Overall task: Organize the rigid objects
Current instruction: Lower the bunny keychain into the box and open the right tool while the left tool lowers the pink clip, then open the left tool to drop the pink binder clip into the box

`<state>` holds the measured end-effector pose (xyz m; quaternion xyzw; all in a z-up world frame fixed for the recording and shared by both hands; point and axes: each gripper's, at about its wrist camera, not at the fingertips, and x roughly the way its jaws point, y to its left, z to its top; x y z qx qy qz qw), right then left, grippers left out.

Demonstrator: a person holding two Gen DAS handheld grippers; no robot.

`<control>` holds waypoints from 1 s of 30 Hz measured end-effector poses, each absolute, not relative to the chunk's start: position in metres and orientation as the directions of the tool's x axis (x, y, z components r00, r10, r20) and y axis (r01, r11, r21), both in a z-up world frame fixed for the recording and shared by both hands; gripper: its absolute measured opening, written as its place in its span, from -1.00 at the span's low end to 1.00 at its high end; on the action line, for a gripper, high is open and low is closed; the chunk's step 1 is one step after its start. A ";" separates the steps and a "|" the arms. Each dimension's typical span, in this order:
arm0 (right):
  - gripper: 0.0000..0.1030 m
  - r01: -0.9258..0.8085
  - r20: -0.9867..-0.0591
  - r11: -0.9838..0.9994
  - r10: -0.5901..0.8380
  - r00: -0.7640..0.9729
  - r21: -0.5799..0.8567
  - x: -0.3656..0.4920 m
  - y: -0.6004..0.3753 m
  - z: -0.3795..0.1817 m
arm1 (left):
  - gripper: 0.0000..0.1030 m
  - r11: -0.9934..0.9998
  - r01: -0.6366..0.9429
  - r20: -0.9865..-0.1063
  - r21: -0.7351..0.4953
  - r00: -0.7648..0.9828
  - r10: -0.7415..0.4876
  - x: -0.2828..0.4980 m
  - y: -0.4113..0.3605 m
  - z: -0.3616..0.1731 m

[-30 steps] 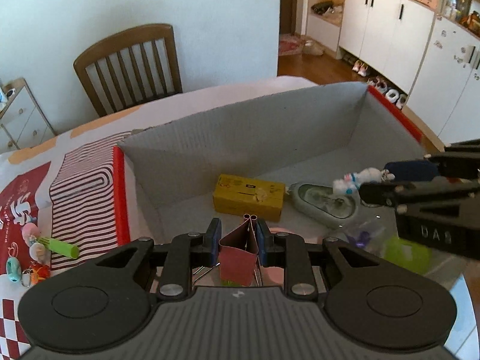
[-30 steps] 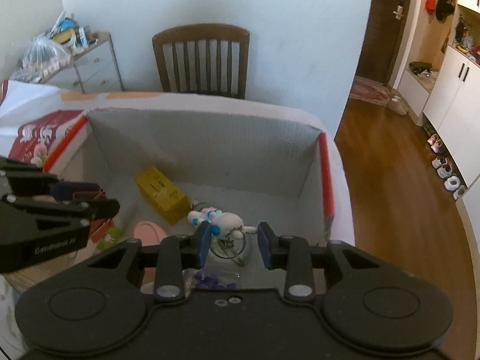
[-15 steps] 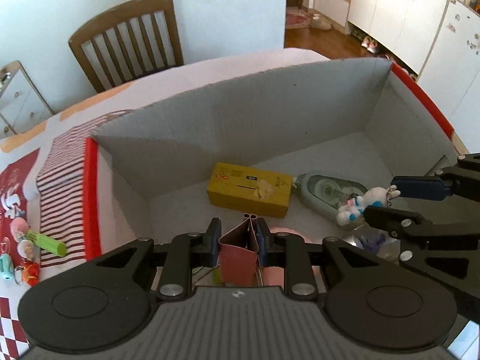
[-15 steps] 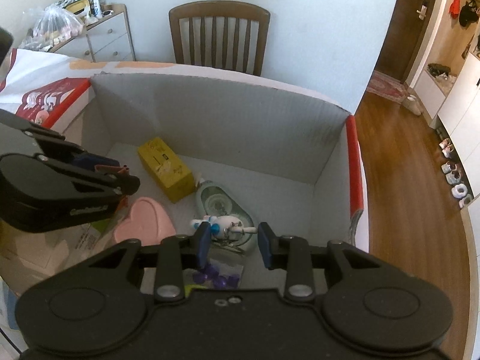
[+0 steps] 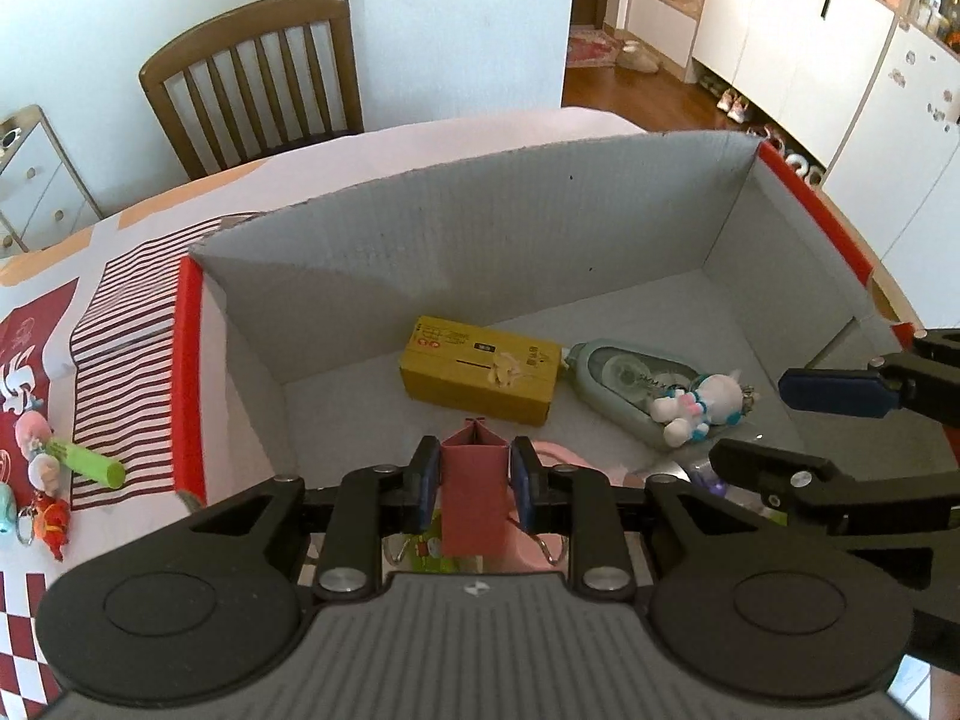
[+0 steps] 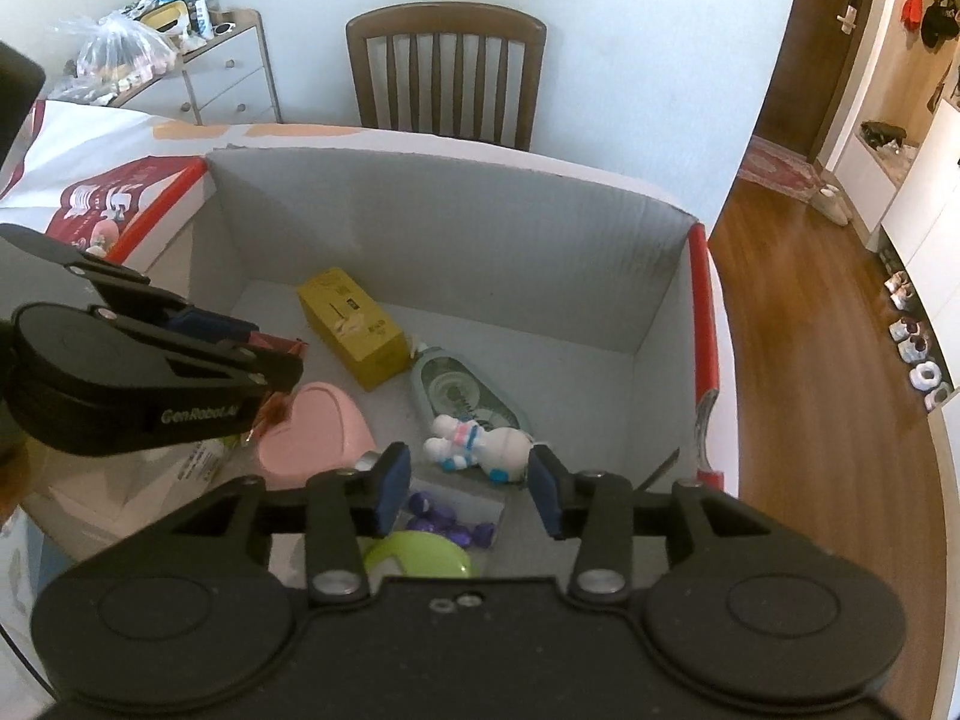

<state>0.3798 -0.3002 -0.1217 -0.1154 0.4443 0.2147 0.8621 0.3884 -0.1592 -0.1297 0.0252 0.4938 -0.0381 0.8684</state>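
A grey cardboard box with red rims [image 5: 480, 240] [image 6: 456, 240] holds a yellow carton [image 5: 480, 369] [image 6: 354, 330], a teal tape dispenser [image 5: 624, 372] [image 6: 462, 390], a pink heart case [image 6: 312, 432] and a white toy keychain [image 5: 699, 411] [image 6: 480, 444]. My left gripper [image 5: 474, 480] is shut on a dark red binder clip [image 5: 474, 498] over the box's near left part; it also shows in the right wrist view [image 6: 264, 348]. My right gripper [image 6: 468, 492] is open and empty just above the white toy keychain, which lies on the dispenser.
A green cap [image 6: 420, 558] and a bag of purple pieces [image 6: 450, 519] lie in the box's near part. On the table left of the box are a green tube [image 5: 87, 459] and small keychains [image 5: 36, 480]. A wooden chair [image 5: 258, 78] stands behind the table.
My right gripper has opened and let go of the white toy keychain, which now lies on the tape dispenser. Both grippers have lowered toward the box. The left still grips the clip.
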 end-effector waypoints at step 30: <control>0.24 -0.515 -0.731 0.857 0.370 0.573 0.030 0.319 -0.299 -0.054 | -0.35 0.995 0.039 -0.722 -0.094 0.686 -0.095 0.302 -0.127 -0.047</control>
